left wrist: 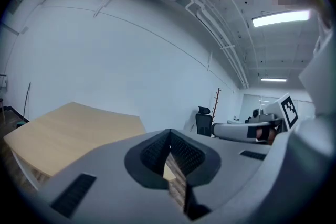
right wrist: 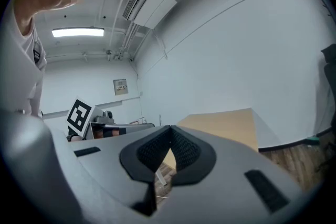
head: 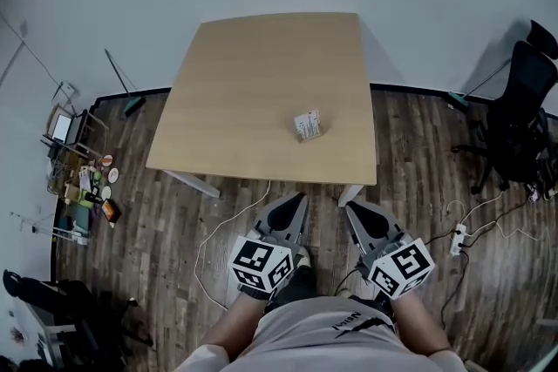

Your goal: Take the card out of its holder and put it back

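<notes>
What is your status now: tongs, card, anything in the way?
Left tongs and right tongs shut, empty, short of the table. Card holder on table, untouched. No obstacle seen.

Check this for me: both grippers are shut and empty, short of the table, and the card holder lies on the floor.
Wrong about the floor: the head view shows the card holder on the table, near its front edge. The left gripper and right gripper are shut, empty, short of it.
</notes>
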